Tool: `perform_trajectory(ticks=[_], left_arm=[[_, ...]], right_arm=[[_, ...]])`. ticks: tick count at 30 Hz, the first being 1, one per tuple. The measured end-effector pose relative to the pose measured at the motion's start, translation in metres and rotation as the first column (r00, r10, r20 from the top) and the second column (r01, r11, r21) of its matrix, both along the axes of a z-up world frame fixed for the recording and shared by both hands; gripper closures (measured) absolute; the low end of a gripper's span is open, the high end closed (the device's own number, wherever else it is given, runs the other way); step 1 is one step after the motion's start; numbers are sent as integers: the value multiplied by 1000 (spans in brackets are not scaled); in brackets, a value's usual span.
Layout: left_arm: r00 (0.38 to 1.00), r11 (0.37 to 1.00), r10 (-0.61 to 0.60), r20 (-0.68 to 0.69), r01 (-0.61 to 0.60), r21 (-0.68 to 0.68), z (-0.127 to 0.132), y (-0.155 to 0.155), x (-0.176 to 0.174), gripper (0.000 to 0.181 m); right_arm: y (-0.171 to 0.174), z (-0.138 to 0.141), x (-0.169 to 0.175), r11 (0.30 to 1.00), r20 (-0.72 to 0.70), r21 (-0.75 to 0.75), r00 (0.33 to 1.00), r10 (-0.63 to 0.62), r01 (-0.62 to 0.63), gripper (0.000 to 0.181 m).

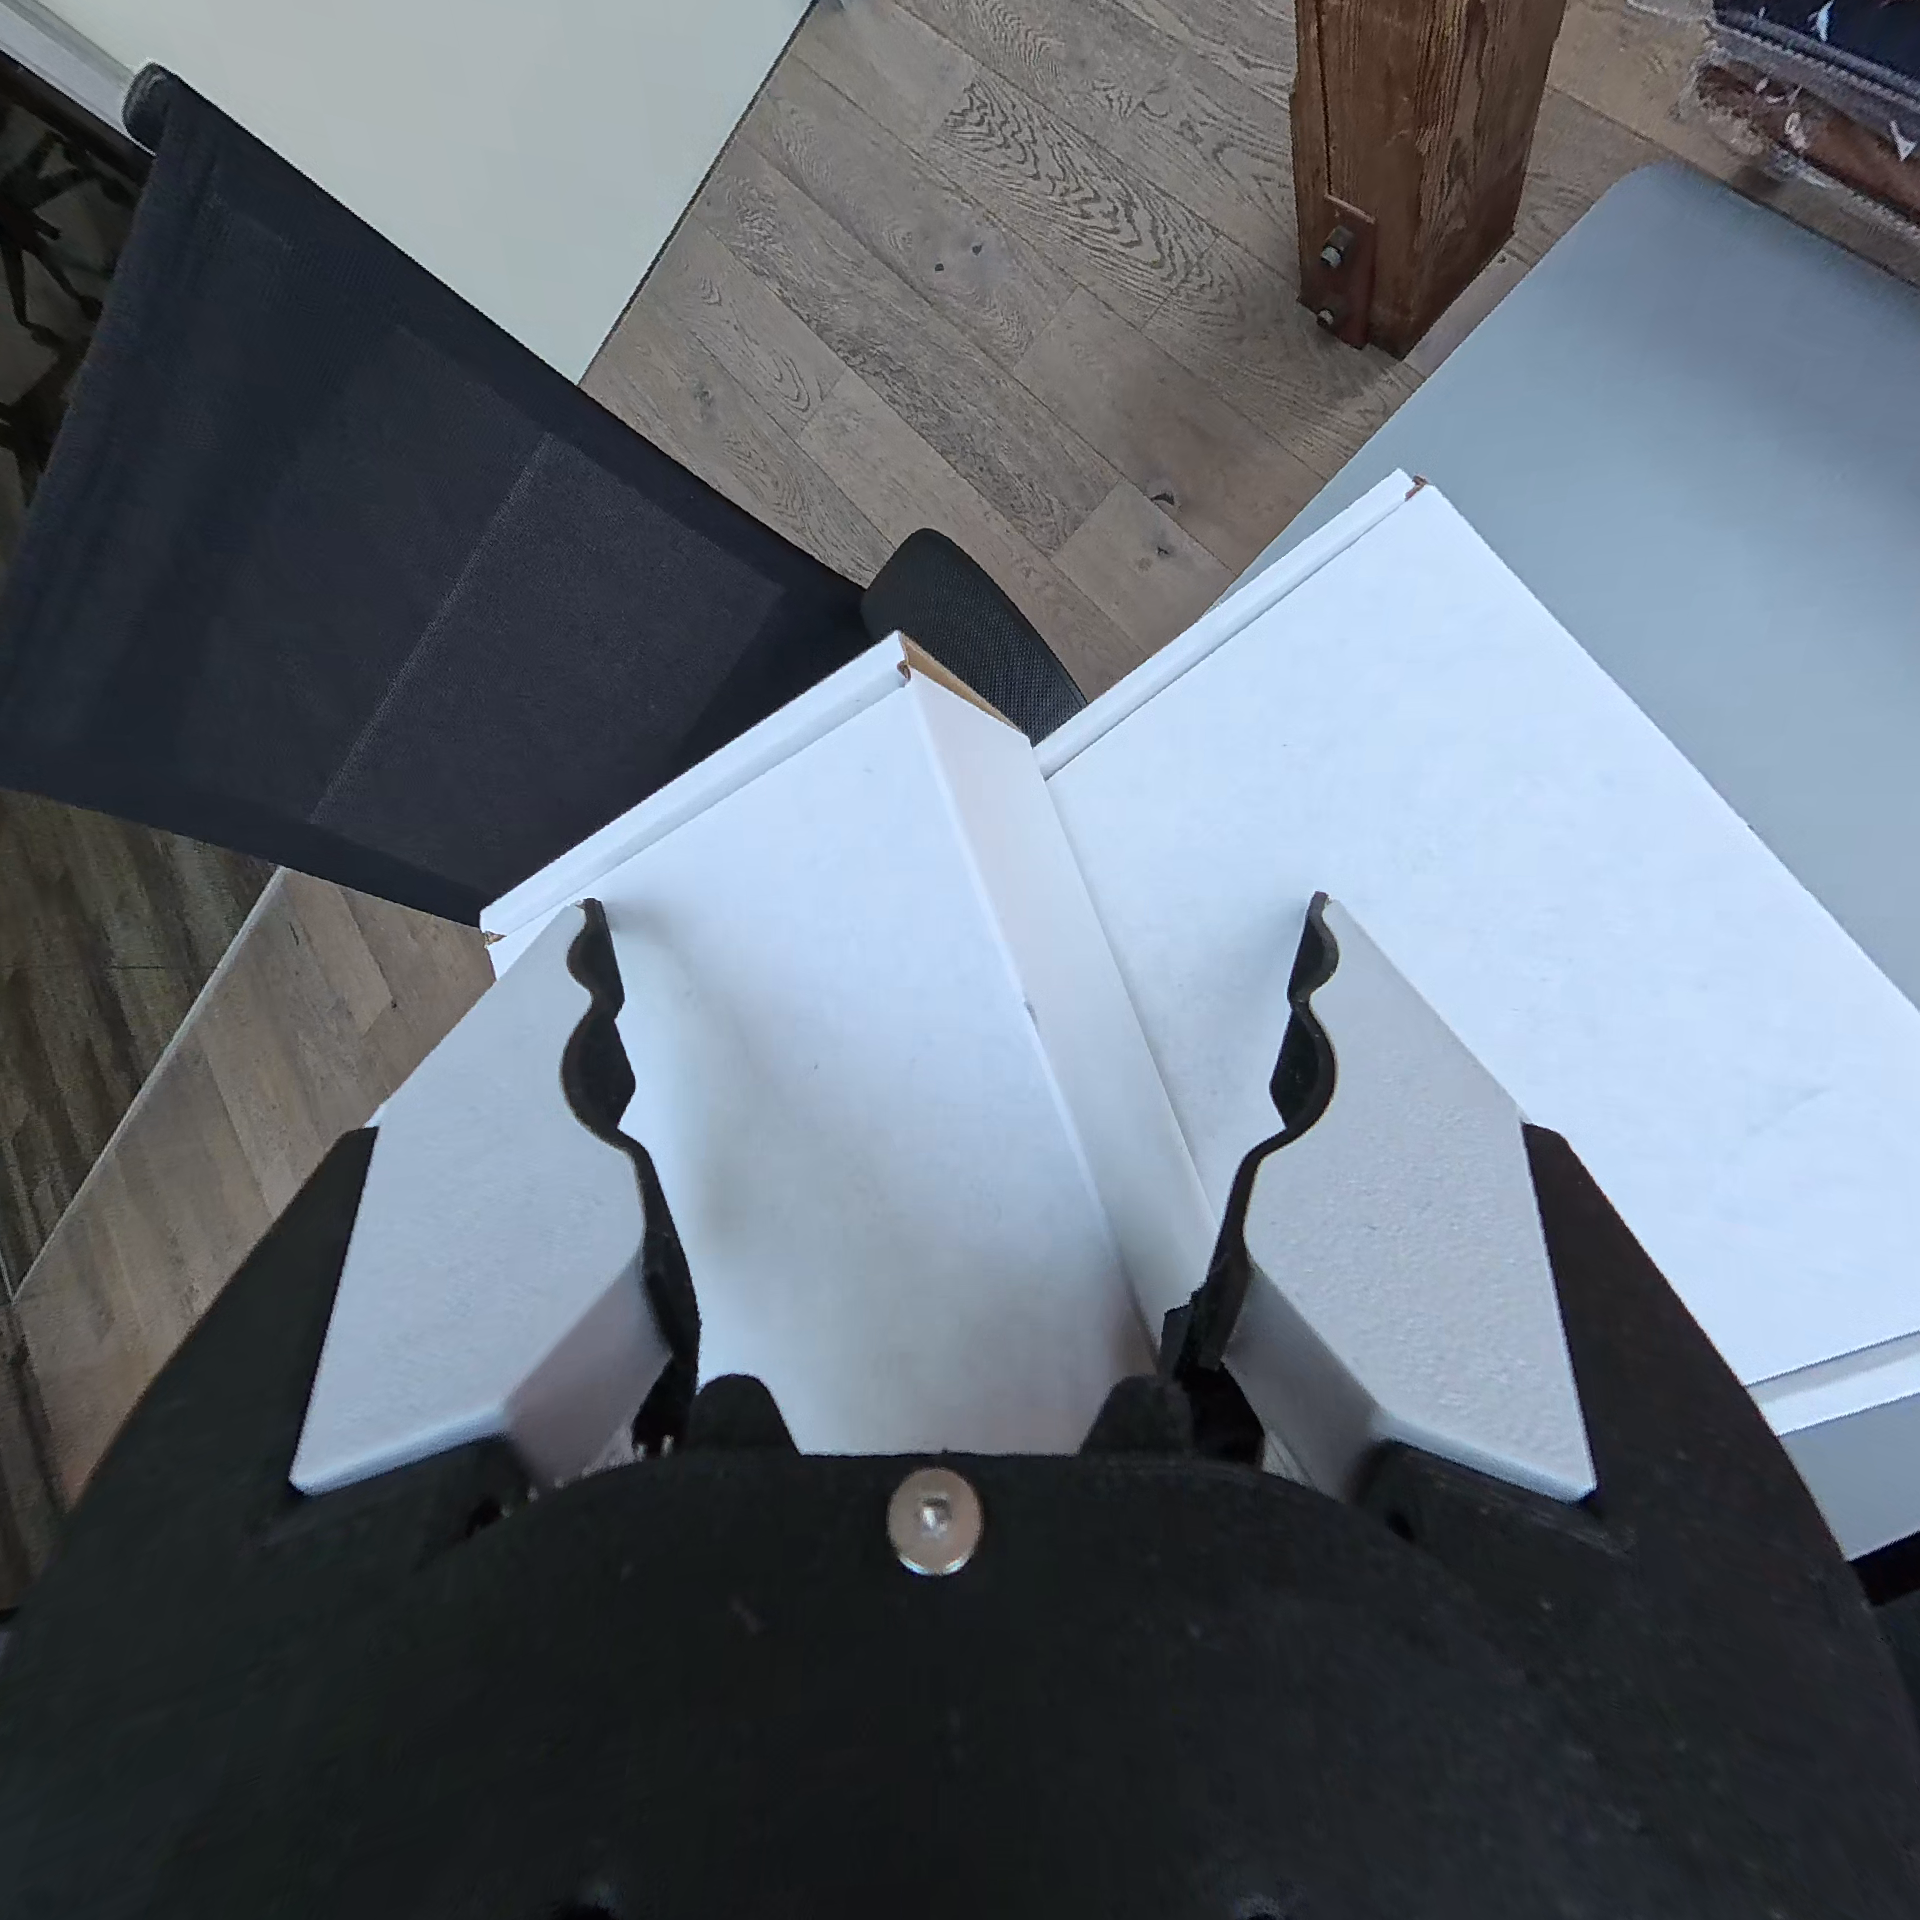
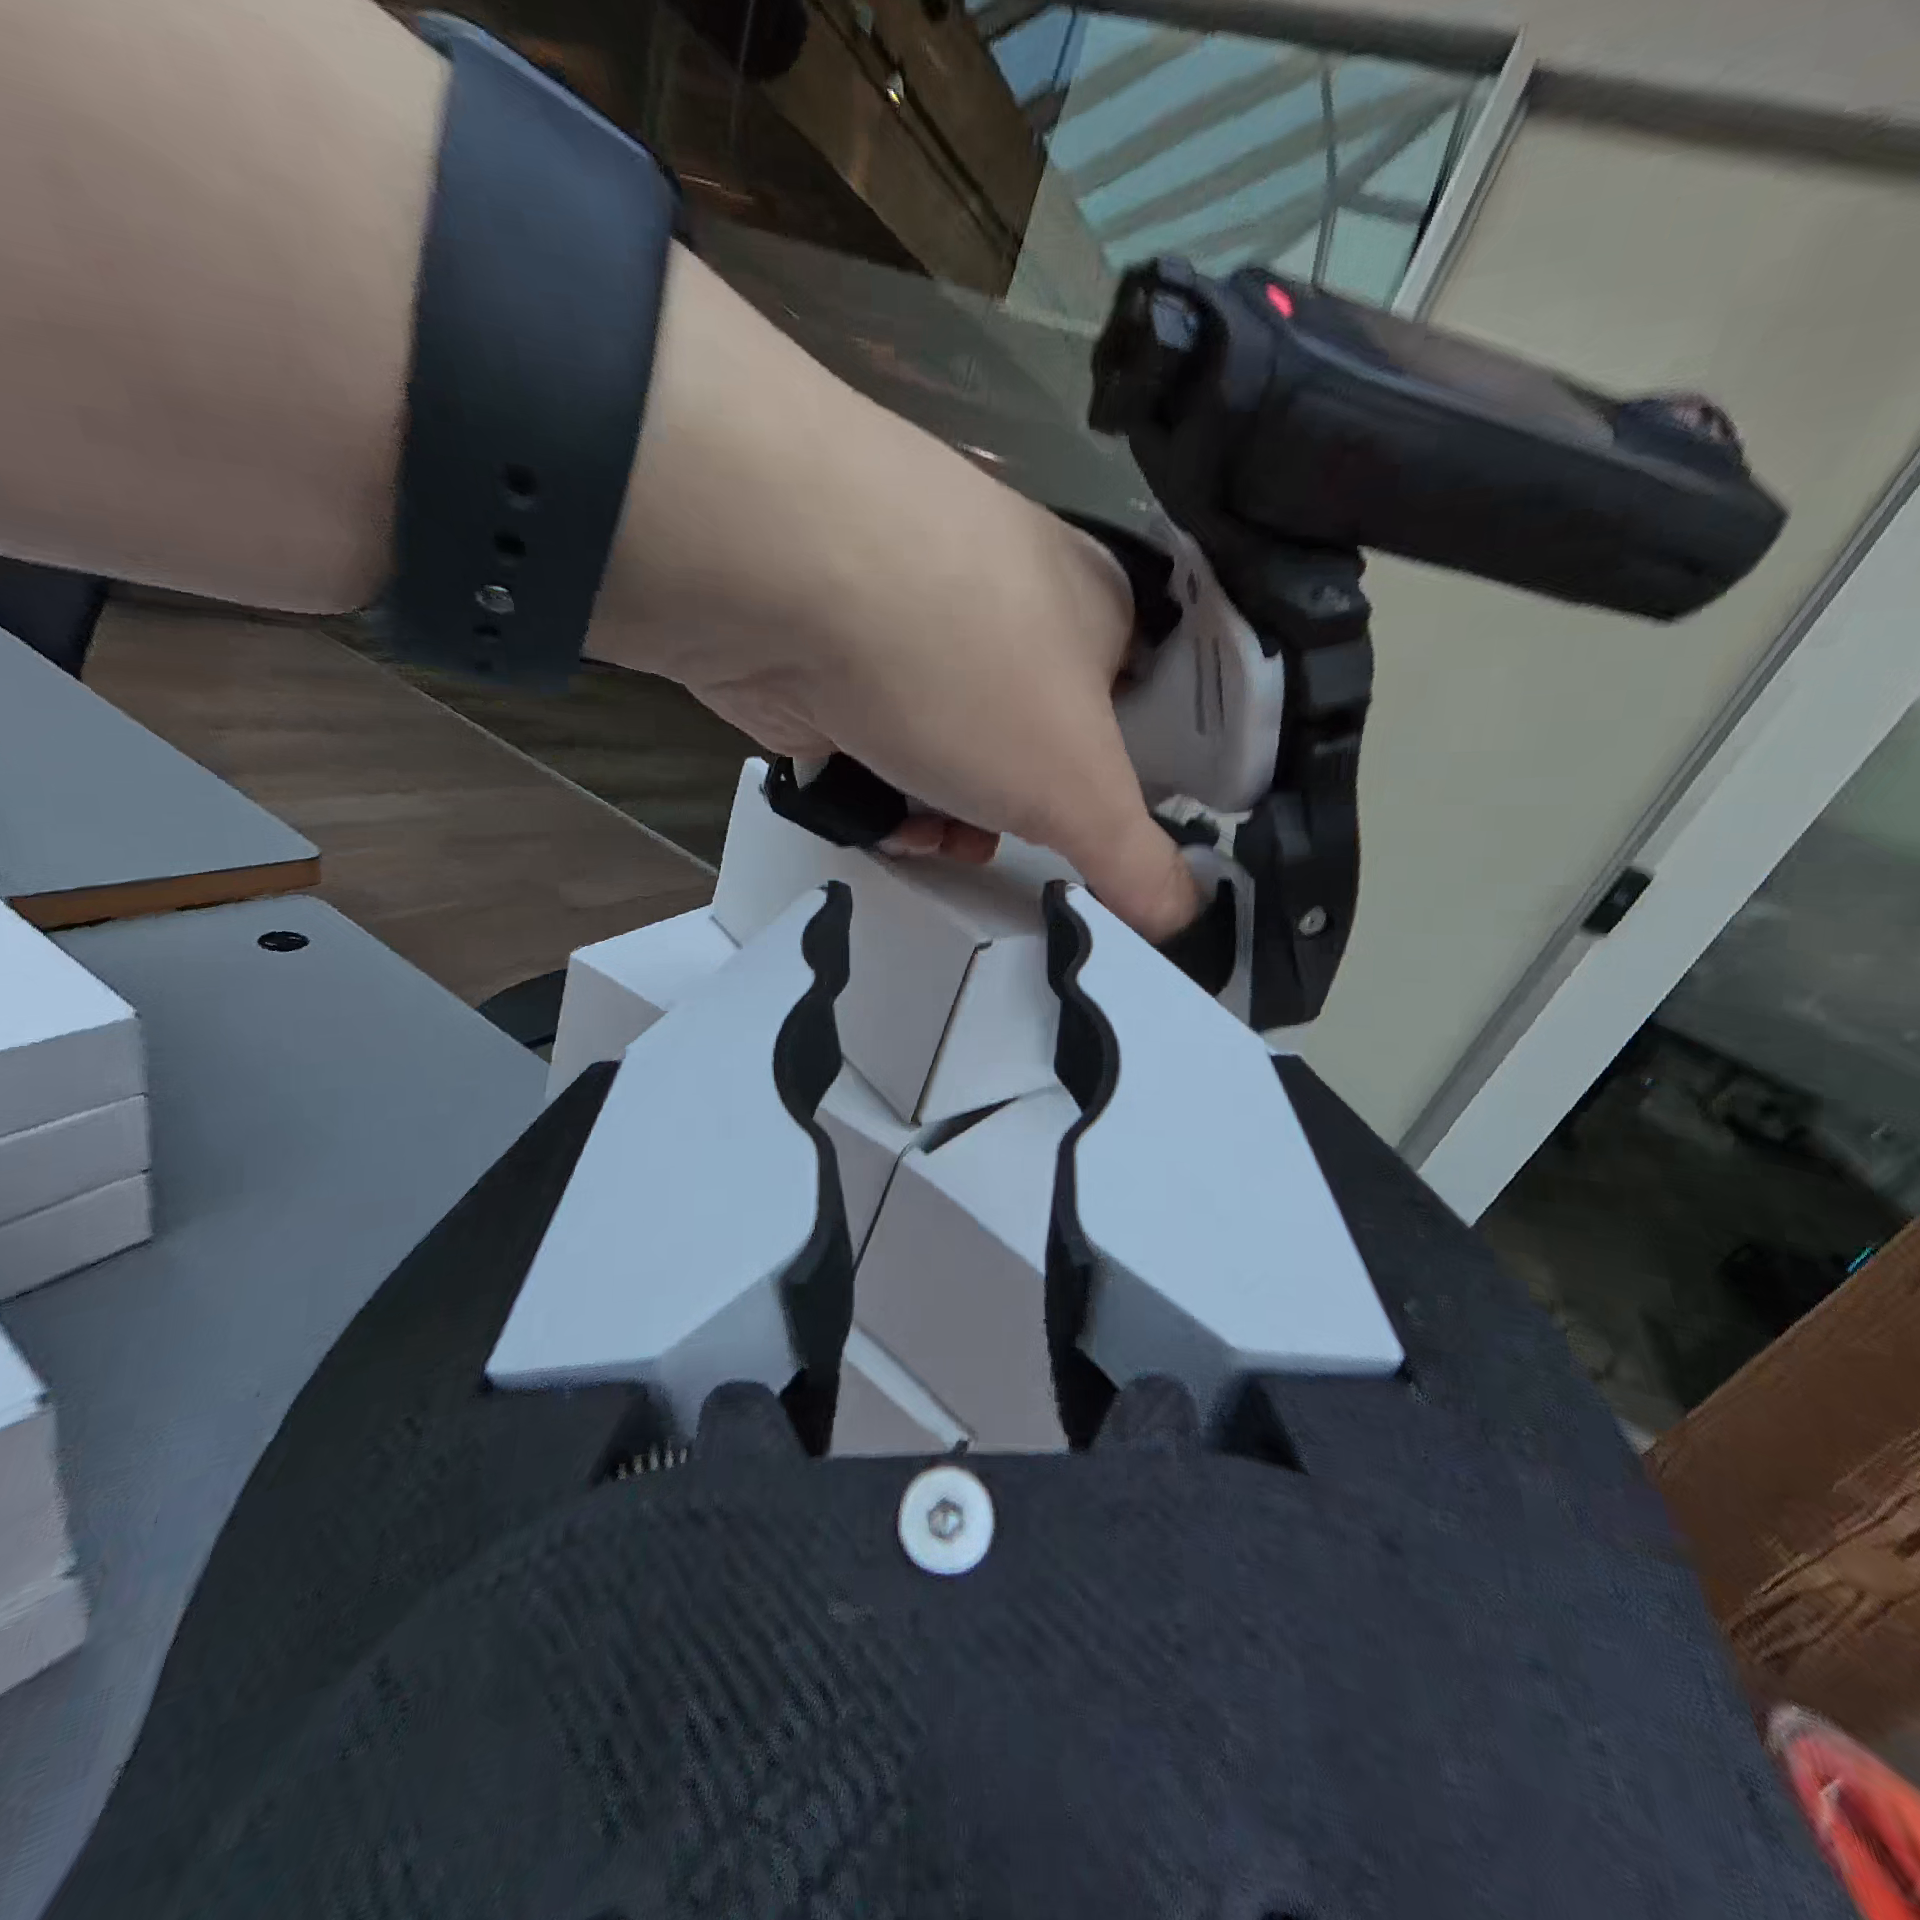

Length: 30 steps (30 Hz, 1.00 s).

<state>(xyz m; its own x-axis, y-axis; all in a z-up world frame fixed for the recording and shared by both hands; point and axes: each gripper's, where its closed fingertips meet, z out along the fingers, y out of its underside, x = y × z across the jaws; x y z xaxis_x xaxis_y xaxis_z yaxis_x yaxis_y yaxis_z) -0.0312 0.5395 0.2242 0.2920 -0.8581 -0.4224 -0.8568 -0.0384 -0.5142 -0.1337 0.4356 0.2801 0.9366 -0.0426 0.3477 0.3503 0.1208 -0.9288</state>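
A white cardboard box lies under my left gripper, which is wide open just above its top panel. A second white box panel lies beside it to the right on the grey table. In the right wrist view my right gripper has its jaws close together with a folded corner of the white box filling the gap. Just beyond it a person's hand with a black wristband holds the left gripper's body against the top of the box.
A black mesh chair stands left of the table edge, over a wood floor with a wooden post. A stack of white boxes sits on the grey table at the left. A white door frame stands to the right. My right fingertips sit around 15 cm from my left ones.
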Motion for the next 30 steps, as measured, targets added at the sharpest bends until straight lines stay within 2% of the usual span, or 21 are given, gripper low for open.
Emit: perform_trajectory(ticks=[2, 4, 7, 10, 12, 15, 17, 22, 27, 30], left_arm=[[1000, 1000, -1, -1, 1, -1, 0, 0, 0, 54], [1000, 1000, -2, 0, 2, -5, 0, 1, 0, 54], [1000, 1000, -6, 1, 6, -12, 0, 2, -1, 54], [1000, 1000, -8, 0, 8, -13, -1, 2, -1, 54], [1000, 1000, -9, -4, 9, -13, -1, 2, 0, 54], [1000, 1000, -13, -9, 12, -12, -1, 1, 1, 55], [1000, 1000, -15, -9, 15, -12, -1, 2, 1, 55], [998, 1000, -28, -54, 28, -6, 0, 3, -3, 59], [993, 999, -38, -115, 35, -34, 0, 2, -8, 58], [996, 998, -32, -80, 27, -54, 4, 2, -6, 61]], right_arm=[[-1, 9, -13, 997, 175, 46, 984, 46, -55, 154], [5, 1, -9, 999, 315, -11, 948, 37, -36, 159], [8, -7, -11, 991, 336, -70, 933, 130, -113, 167], [15, -14, -3, 991, 378, -113, 919, 114, -76, 153], [19, -16, -7, 987, 412, -131, 900, 143, -97, 149], [30, -27, -5, 978, 474, -202, 868, 152, -61, 143], [32, -23, 1, 981, 511, -195, 852, 111, -11, 158], [31, -24, 1, 954, 383, -290, 904, 189, -77, 163], [32, -25, -1, 947, 357, -312, 913, 197, -82, 164], [31, -25, -1, 939, 321, -331, 926, 199, -87, 164]])
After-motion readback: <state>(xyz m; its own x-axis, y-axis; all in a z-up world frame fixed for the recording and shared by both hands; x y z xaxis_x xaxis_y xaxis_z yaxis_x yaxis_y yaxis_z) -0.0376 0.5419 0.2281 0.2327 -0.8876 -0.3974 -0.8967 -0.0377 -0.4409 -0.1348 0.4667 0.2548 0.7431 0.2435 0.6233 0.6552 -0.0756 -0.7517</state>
